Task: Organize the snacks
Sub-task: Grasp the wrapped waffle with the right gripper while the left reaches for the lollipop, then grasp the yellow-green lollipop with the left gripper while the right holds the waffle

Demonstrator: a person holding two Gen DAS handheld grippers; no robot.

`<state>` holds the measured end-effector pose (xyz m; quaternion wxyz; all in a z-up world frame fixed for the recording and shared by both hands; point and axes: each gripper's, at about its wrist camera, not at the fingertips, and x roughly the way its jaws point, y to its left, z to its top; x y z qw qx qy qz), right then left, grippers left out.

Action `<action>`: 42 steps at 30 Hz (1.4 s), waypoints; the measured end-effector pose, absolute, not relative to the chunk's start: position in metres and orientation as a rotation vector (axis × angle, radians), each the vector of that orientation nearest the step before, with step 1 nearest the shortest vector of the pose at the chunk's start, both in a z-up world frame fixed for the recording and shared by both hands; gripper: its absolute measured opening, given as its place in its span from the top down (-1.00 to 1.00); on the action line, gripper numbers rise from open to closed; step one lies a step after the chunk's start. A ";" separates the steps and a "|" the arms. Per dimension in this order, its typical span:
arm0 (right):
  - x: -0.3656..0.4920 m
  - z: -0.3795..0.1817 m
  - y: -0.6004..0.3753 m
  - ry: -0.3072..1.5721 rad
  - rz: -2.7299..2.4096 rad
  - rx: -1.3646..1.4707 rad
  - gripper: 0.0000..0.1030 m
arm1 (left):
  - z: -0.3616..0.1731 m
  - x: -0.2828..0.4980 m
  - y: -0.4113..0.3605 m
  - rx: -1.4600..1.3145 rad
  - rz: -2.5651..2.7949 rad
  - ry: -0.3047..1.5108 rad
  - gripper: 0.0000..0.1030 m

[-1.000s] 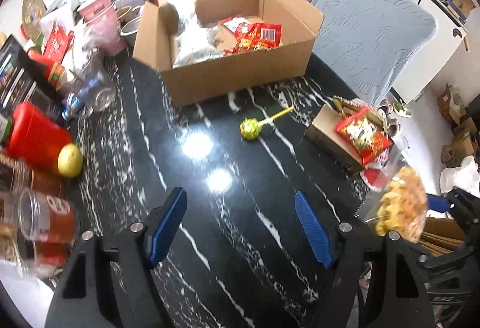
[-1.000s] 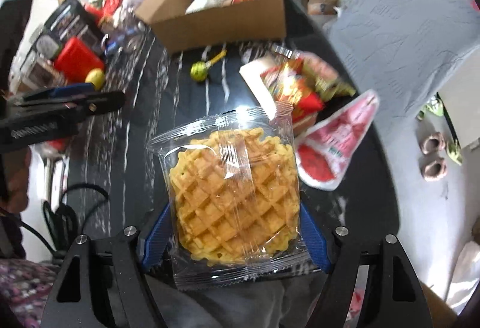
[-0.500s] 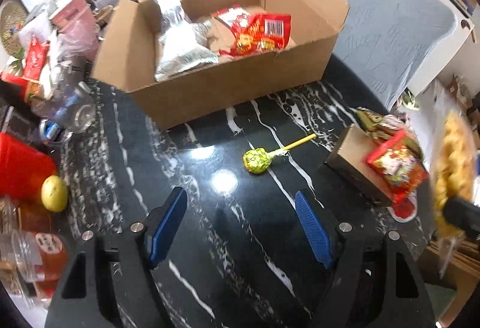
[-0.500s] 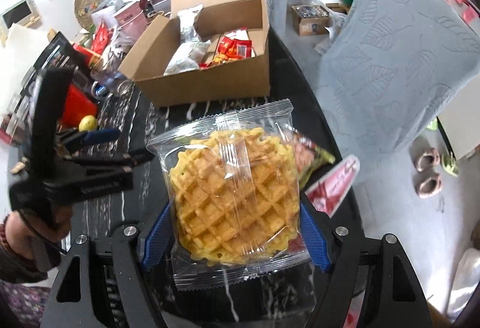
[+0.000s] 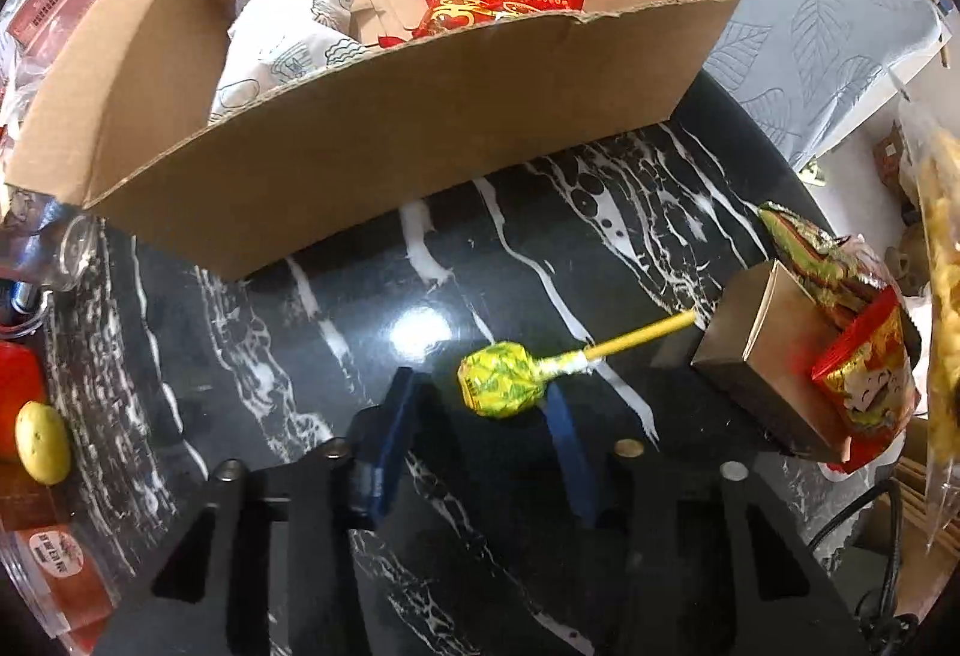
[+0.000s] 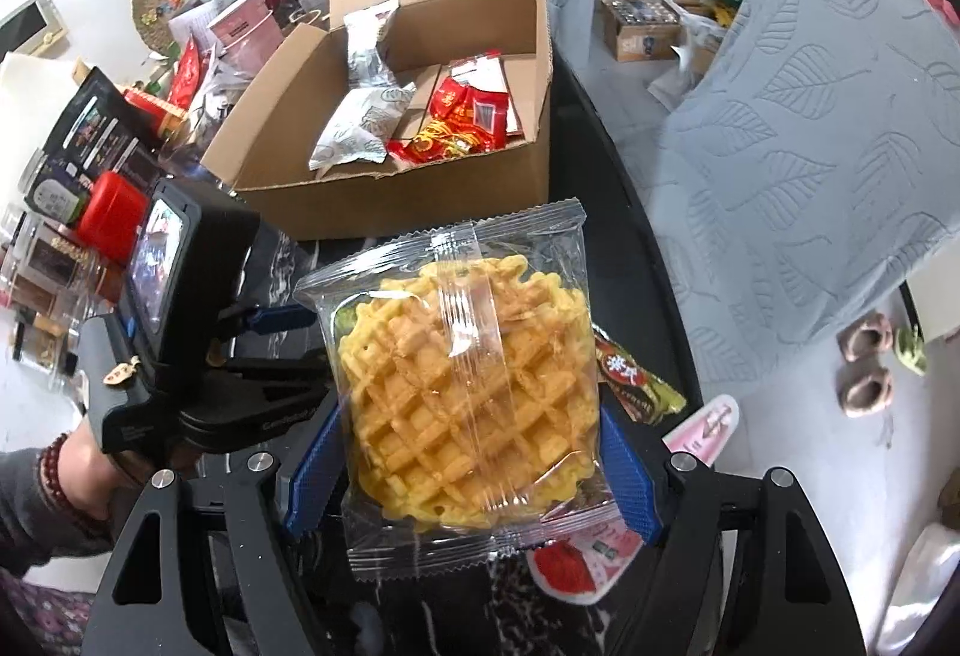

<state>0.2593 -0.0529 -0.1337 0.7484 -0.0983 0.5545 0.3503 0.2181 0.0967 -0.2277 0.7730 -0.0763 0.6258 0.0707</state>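
Left tool (image 5: 480, 404) is closing its jaws around the green lollipop (image 5: 503, 386) lying on the black marble counter (image 5: 300, 344), just in front of the cardboard box (image 5: 390, 140); one pad touches the wrapper, the other hasn't met it. Right tool (image 6: 474, 476) grips the wrapped waffle (image 6: 468, 392) aloft, near the box. Pick-up step, I'd say; next comes a firm pinch, then a lift into the box. A second ago the left jaws stood wide, higher and farther back, the lollipop well ahead.

Yellow-green lollipop (image 5: 503, 380), black white-veined table (image 5: 600, 212), golden waffle (image 6: 468, 392).
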 end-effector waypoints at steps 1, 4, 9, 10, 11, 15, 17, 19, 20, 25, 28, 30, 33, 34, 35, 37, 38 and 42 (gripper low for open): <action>0.260 -0.134 -0.052 1.215 0.766 -0.214 -0.49 | -0.229 0.219 0.099 -0.186 0.139 1.358 0.43; 0.263 -0.135 -0.052 1.219 0.769 -0.209 -0.49 | -0.228 0.220 0.102 -0.203 0.128 1.334 0.45; 0.264 -0.136 -0.052 1.221 0.774 -0.214 -0.49 | -0.213 0.215 0.102 -0.194 0.127 1.286 0.45; 0.263 -0.136 -0.052 1.222 0.776 -0.213 -0.49 | -0.209 0.215 0.105 -0.197 0.126 1.282 0.45; 0.262 -0.136 -0.052 1.223 0.779 -0.213 -0.49 | -0.205 0.216 0.105 -0.198 0.127 1.277 0.45; 0.259 -0.135 -0.052 1.221 0.790 -0.214 -0.49 | -0.189 0.210 0.105 -0.208 0.137 1.248 0.46; 0.256 -0.134 -0.051 1.219 0.798 -0.211 -0.49 | -0.181 0.206 0.105 -0.210 0.137 1.238 0.46; 0.251 -0.132 -0.051 1.215 0.807 -0.209 -0.49 | -0.172 0.196 0.105 -0.212 0.143 1.228 0.46; 0.248 -0.130 -0.051 1.210 0.812 -0.209 -0.49 | -0.169 0.193 0.105 -0.213 0.146 1.223 0.46; 0.231 -0.121 -0.050 1.190 0.831 -0.201 -0.49 | -0.146 0.172 0.107 -0.214 0.166 1.196 0.46; 0.220 -0.116 -0.051 1.181 0.842 -0.185 -0.49 | -0.135 0.159 0.111 -0.211 0.181 1.181 0.46; 0.212 -0.112 -0.050 1.172 0.852 -0.182 -0.49 | -0.126 0.149 0.113 -0.206 0.191 1.167 0.46; 0.201 -0.105 -0.049 1.157 0.865 -0.187 -0.49 | -0.113 0.136 0.115 -0.206 0.204 1.148 0.46; 0.197 -0.103 -0.049 1.151 0.869 -0.187 -0.49 | -0.110 0.133 0.116 -0.209 0.207 1.141 0.46; 0.194 -0.101 -0.048 1.144 0.875 -0.185 -0.49 | -0.106 0.128 0.116 -0.213 0.212 1.135 0.46; 0.188 -0.097 -0.047 1.135 0.883 -0.181 -0.49 | -0.098 0.120 0.117 -0.218 0.224 1.121 0.46; 0.186 -0.094 -0.047 1.129 0.887 -0.180 -0.49 | -0.094 0.116 0.117 -0.221 0.228 1.114 0.46; 0.178 -0.085 -0.041 1.103 0.904 -0.175 -0.49 | -0.076 0.103 0.118 -0.221 0.253 1.073 0.46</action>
